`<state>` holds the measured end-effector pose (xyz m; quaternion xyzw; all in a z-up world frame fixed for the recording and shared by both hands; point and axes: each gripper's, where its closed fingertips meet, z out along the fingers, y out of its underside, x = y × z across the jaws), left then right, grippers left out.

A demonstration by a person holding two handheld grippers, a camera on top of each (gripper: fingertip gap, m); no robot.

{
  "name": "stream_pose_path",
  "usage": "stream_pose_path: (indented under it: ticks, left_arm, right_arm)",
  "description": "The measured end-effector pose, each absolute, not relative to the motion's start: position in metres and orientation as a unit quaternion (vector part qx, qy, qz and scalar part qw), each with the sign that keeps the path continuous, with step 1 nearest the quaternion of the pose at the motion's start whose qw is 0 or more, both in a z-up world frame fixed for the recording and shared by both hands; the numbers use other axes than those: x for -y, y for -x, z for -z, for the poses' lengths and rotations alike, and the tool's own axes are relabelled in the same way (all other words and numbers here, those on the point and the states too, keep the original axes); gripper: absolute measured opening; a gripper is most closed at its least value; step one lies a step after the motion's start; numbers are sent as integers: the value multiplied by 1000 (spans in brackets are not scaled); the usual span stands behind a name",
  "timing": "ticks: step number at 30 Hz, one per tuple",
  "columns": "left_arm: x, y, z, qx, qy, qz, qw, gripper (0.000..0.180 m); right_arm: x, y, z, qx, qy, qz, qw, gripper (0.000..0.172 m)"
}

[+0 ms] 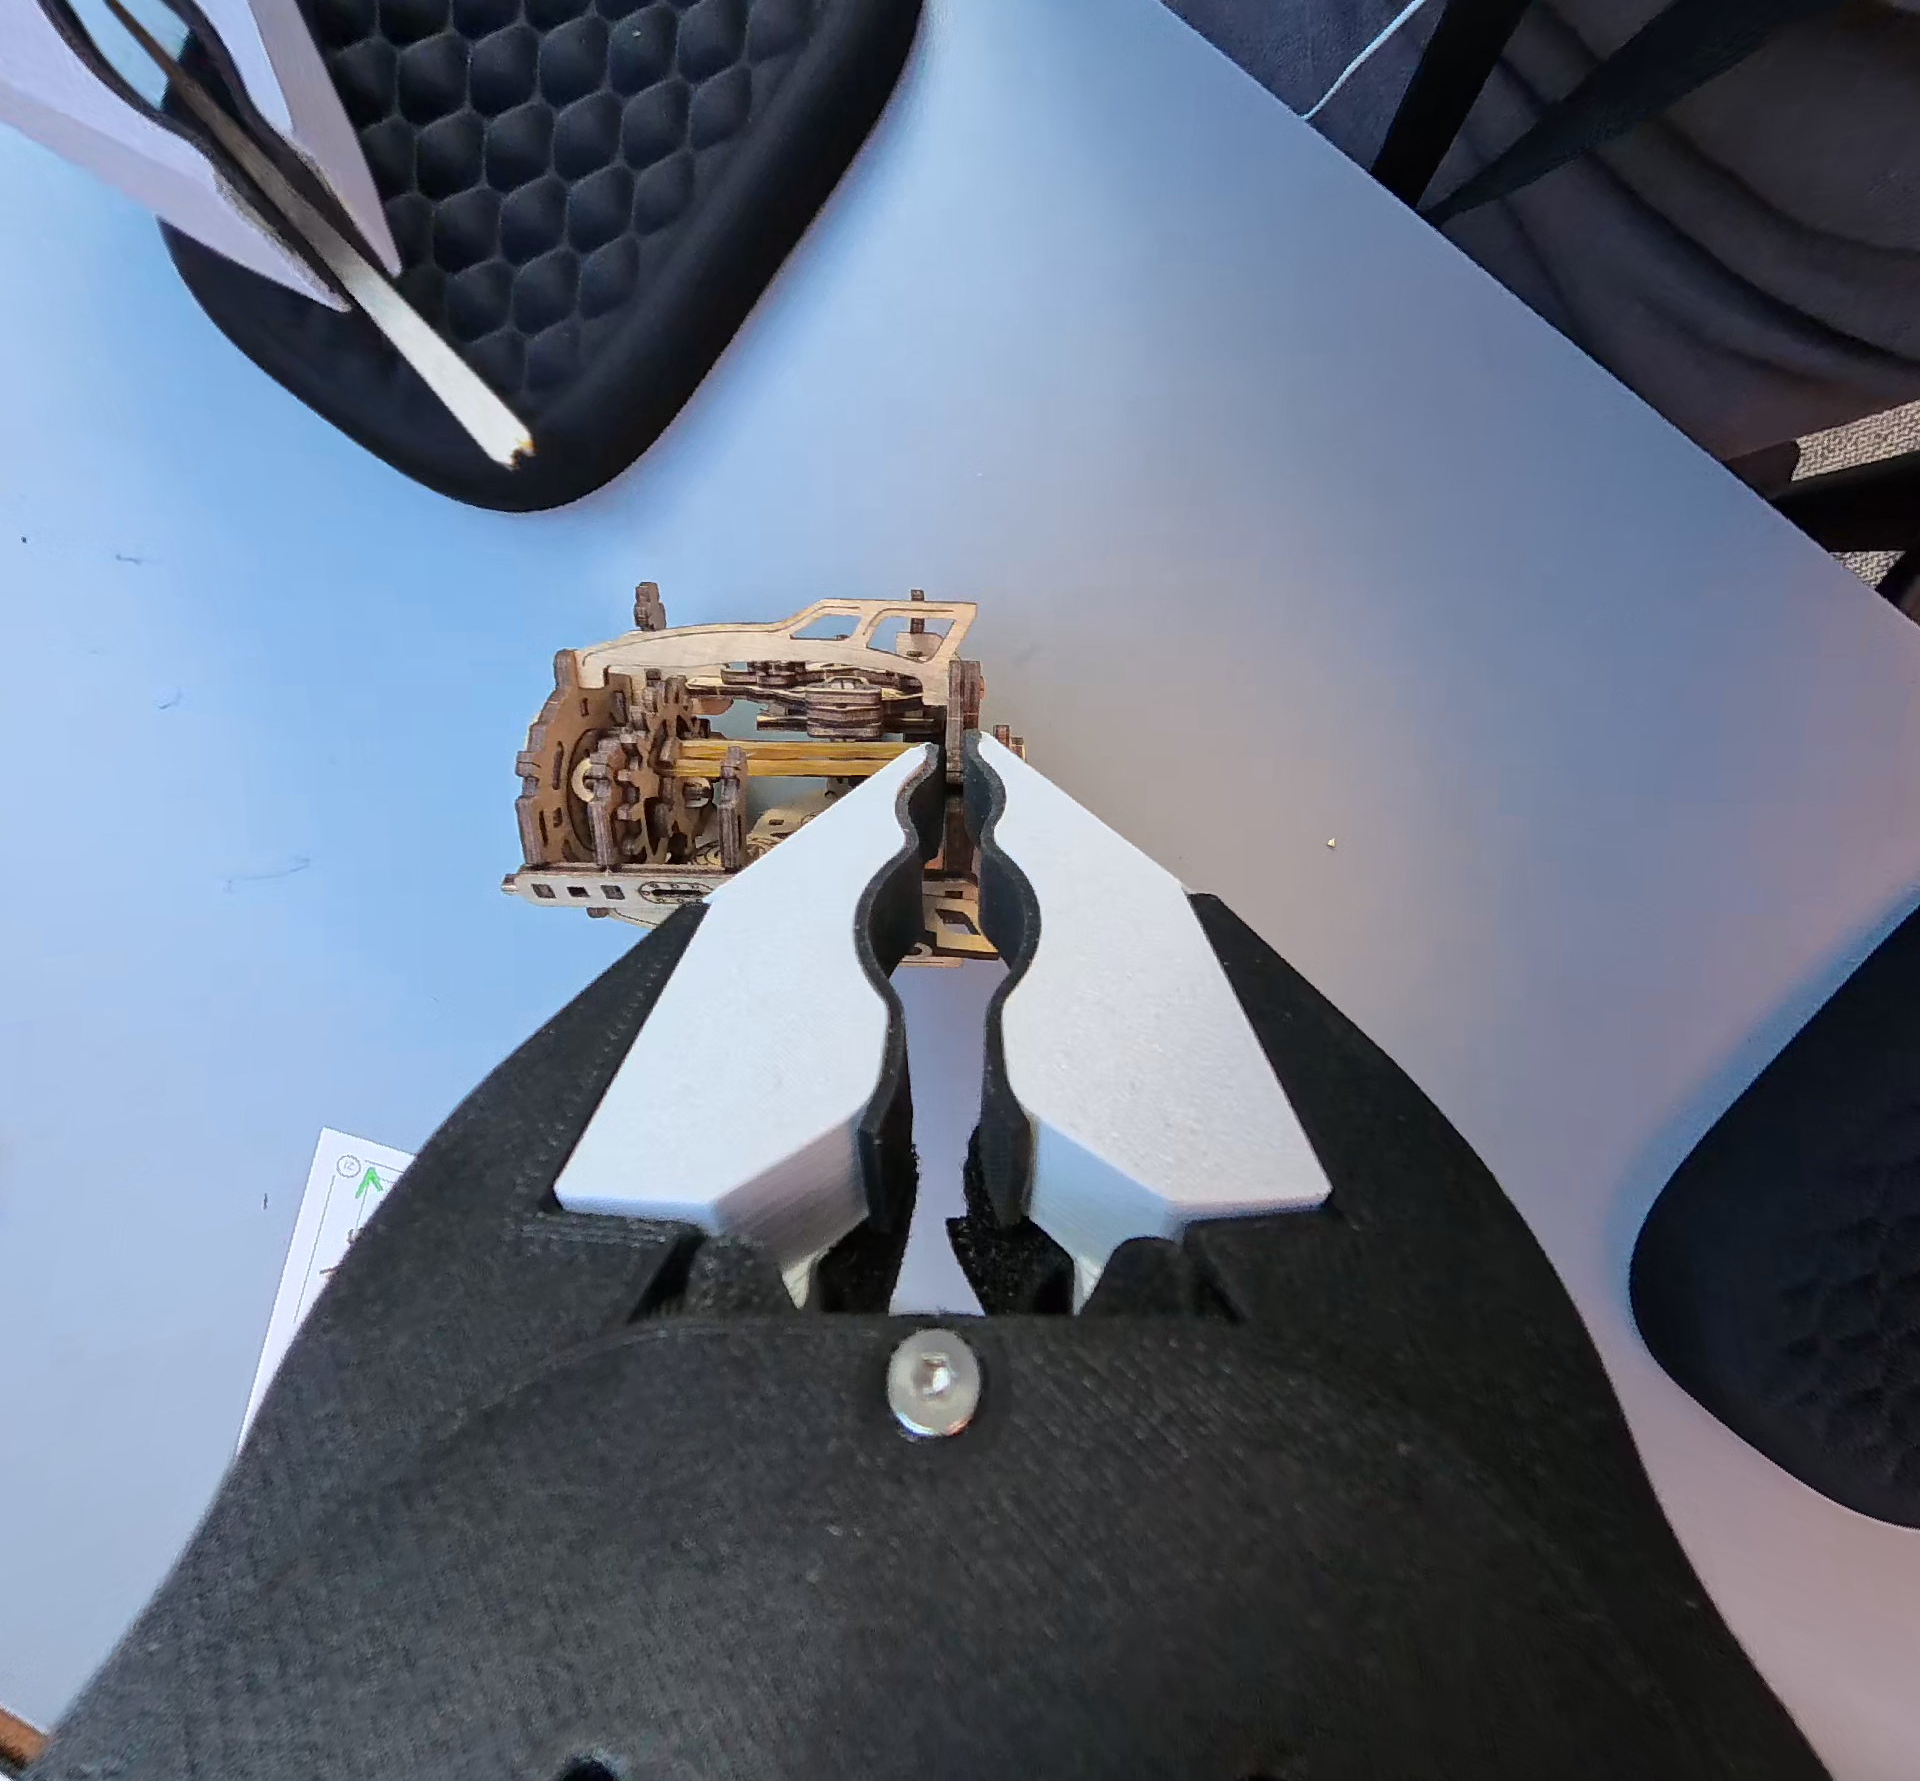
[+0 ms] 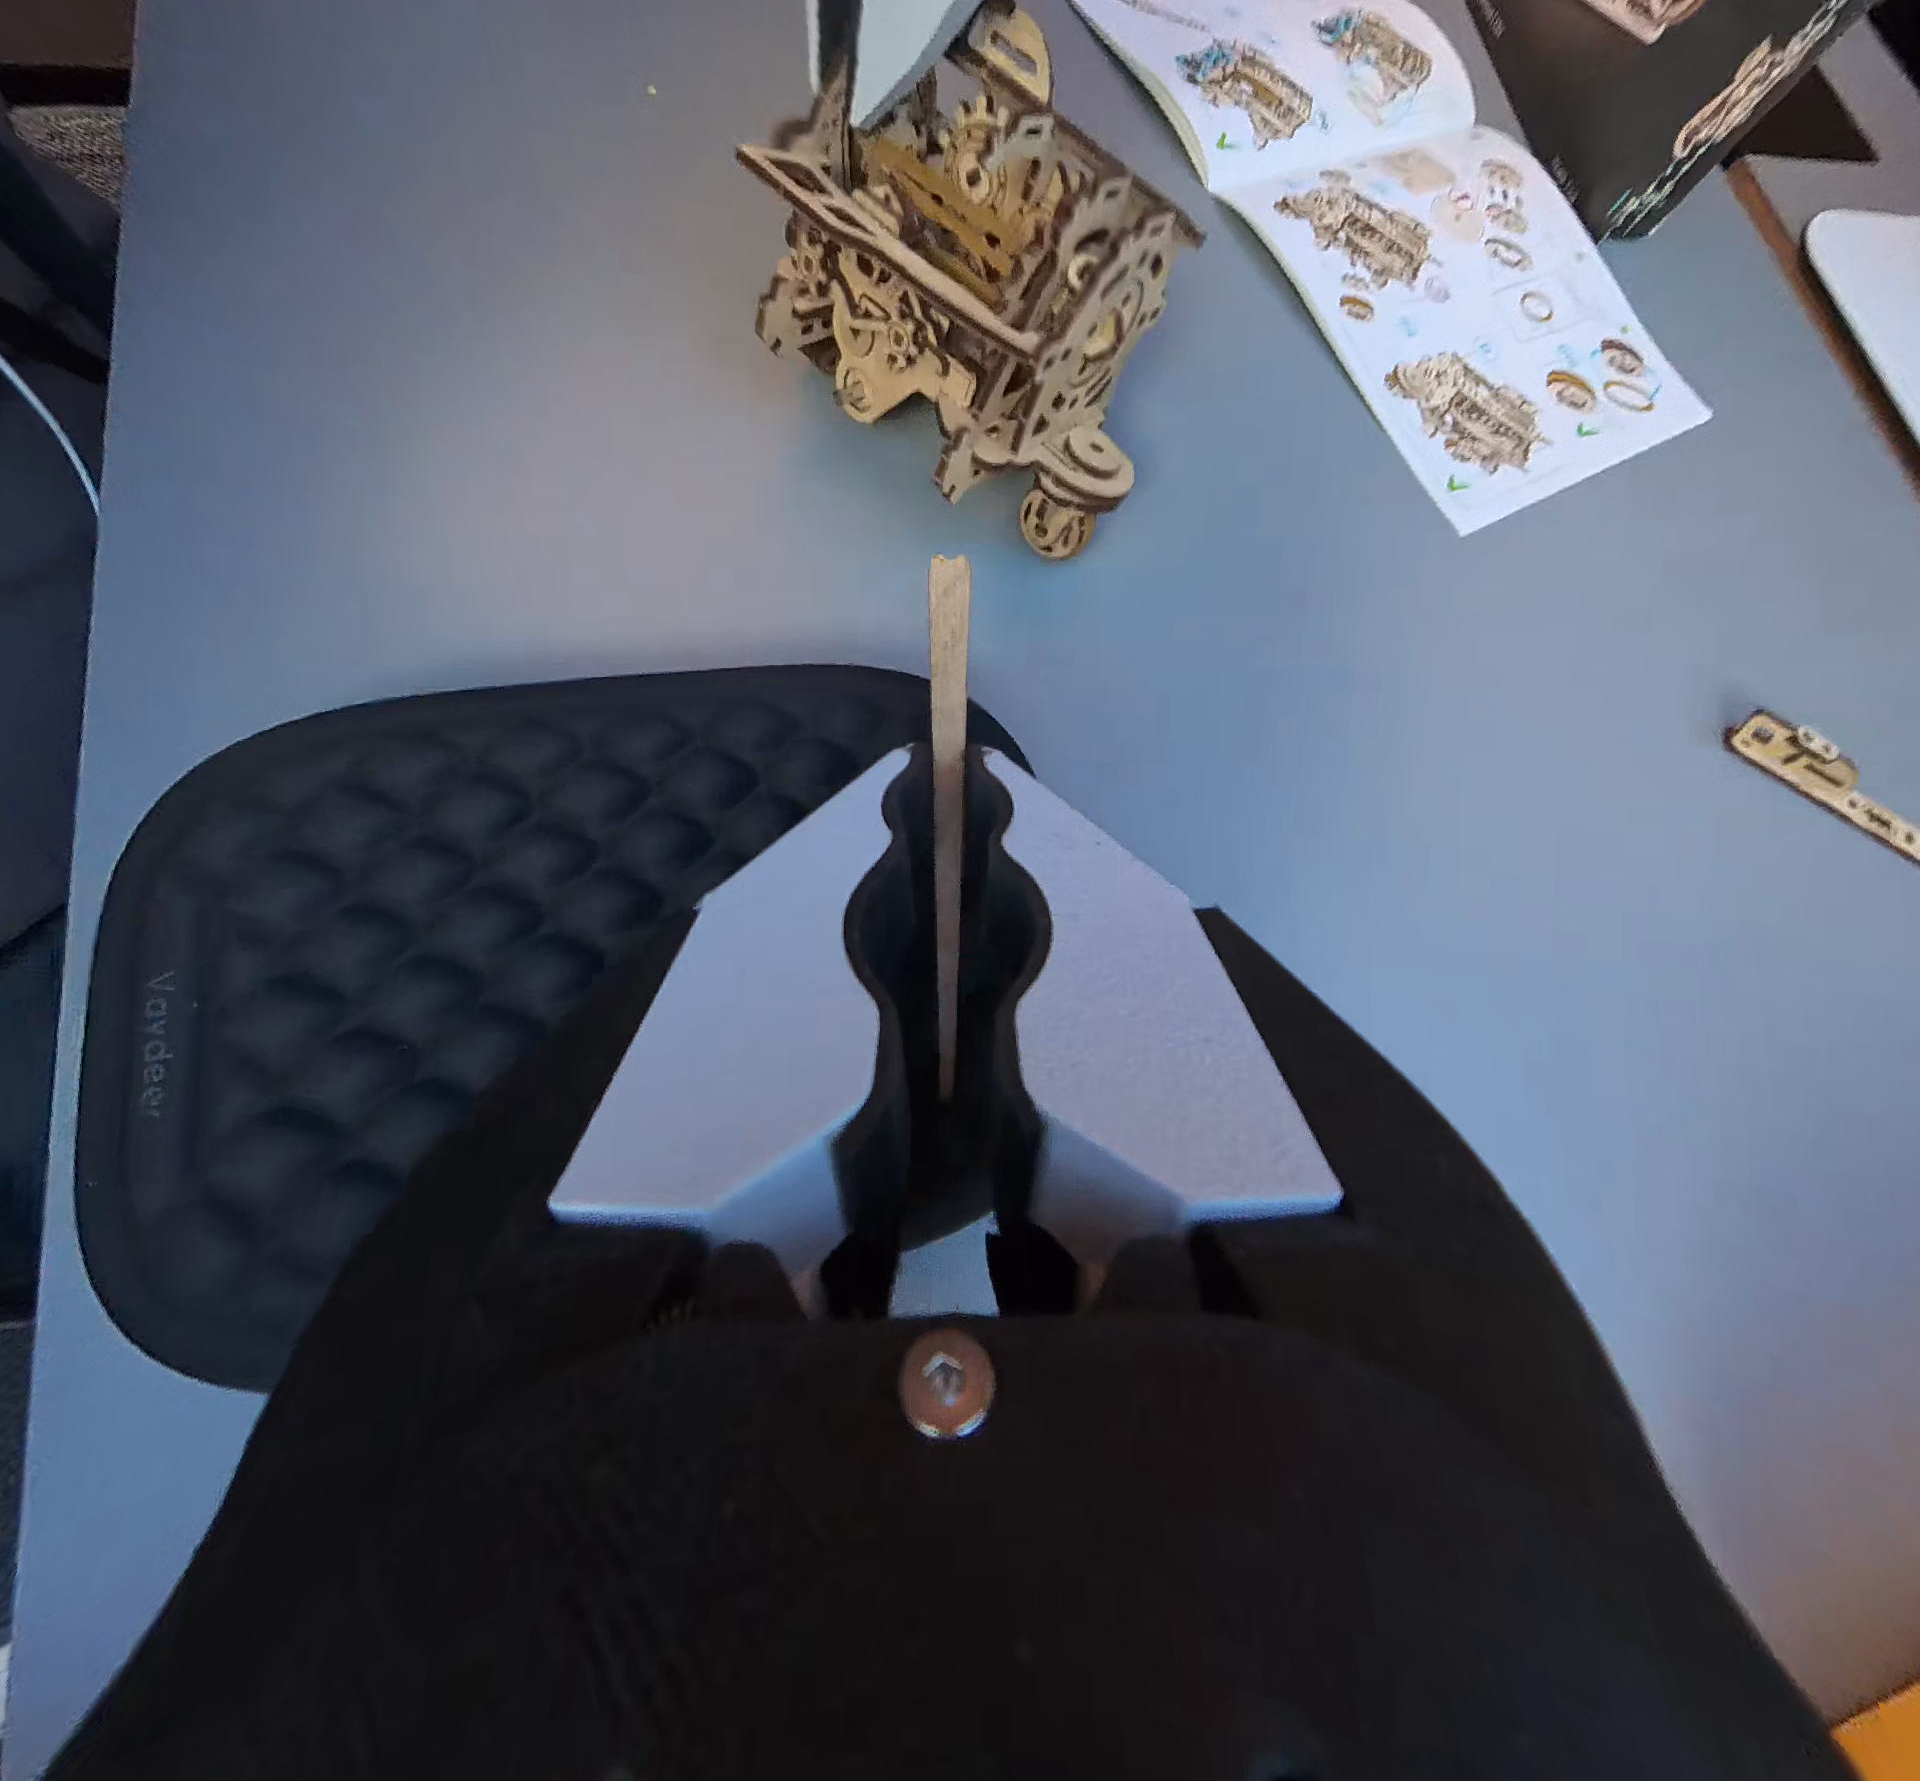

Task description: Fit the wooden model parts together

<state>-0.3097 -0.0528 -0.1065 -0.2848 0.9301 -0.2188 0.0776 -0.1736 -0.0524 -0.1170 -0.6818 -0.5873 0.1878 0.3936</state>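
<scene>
The right gripper (image 2: 948, 755) pinched a thin, light, likely brittle wooden strip (image 2: 948, 692) just short of the model (image 2: 966, 277); the left gripper (image 1: 948, 755) clamped the model's end plate.

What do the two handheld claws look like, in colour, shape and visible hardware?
Both look the same. The left claw and the right claw each have a matte black, textured body that widens toward the camera. Two pale grey, wedge-shaped fingers taper to a point, each lined inside with a wavy black pad. A silver screw sits at the middle of each body. No cables, markings or sleeves show on them.
</scene>
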Motion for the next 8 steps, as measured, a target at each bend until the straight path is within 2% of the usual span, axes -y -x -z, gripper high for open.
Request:
stream_pose_path:
  ticks: [5, 8]
  left_arm:
    - [53, 309, 107, -931, 283, 217, 76, 0]
    - [53, 309, 106, -930, 284, 219, 79, 0]
  right_arm:
    - [56, 199, 81, 617, 642, -144, 431, 3]
    - [53, 217, 66, 645, 627, -146, 411, 4]
